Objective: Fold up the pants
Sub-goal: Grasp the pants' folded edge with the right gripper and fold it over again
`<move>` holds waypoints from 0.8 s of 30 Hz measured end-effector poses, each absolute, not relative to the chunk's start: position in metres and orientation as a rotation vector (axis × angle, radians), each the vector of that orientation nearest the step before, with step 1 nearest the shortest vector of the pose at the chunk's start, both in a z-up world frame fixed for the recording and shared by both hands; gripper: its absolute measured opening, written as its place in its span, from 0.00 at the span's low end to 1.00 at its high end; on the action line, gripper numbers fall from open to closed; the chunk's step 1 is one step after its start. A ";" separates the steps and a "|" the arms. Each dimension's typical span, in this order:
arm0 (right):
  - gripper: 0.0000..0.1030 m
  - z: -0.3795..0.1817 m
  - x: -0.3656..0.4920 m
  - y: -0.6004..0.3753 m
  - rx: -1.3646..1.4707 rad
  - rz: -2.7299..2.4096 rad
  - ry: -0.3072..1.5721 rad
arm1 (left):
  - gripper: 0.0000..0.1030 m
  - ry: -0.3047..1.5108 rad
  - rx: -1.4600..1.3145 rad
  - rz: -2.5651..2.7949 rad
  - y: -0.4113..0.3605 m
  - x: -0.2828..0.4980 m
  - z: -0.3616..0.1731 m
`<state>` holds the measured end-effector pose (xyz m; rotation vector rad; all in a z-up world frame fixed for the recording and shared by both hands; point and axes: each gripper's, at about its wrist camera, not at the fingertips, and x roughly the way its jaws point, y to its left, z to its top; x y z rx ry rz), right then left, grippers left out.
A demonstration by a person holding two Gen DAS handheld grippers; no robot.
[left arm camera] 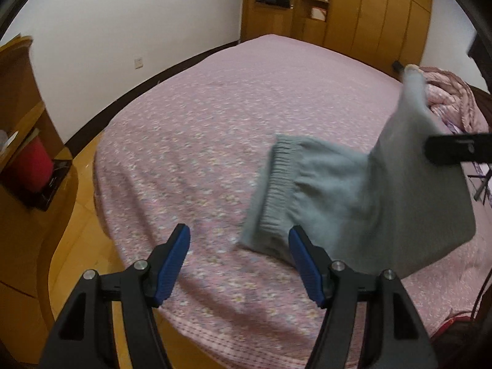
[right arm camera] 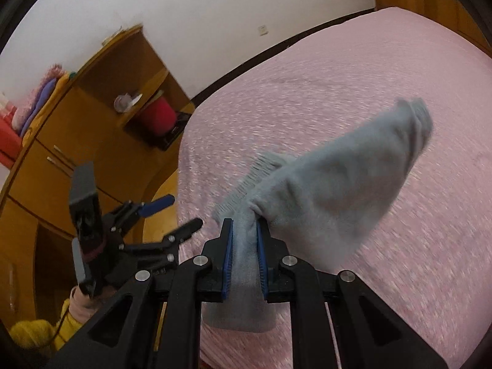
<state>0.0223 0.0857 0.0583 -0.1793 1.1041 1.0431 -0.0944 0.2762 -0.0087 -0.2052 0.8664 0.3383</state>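
The grey pants (right arm camera: 326, 190) hang bunched in the air above the pink bed, ribbed waistband (right arm camera: 246, 181) toward the left. My right gripper (right arm camera: 244, 224) is shut on a fold of the grey cloth between its blue pads. In the left wrist view the pants (left arm camera: 353, 196) hang at the right, held up by the right gripper's black finger (left arm camera: 455, 149). My left gripper (left arm camera: 240, 233) is open and empty, just left of the hanging waistband (left arm camera: 276, 184). It also shows in the right wrist view (right arm camera: 178, 212), open, over the bed's edge.
The pink flowered bed (left arm camera: 200, 141) fills the middle. A wooden bedside cabinet (left arm camera: 27, 160) with a red object stands at the left. A wooden wardrobe (left arm camera: 363, 9) is at the far end. A crumpled pink quilt (left arm camera: 452, 98) lies at the right.
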 end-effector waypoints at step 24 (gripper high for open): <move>0.27 0.025 0.037 0.103 -0.081 1.035 1.092 | 0.68 0.824 -0.309 0.303 0.290 -0.119 0.005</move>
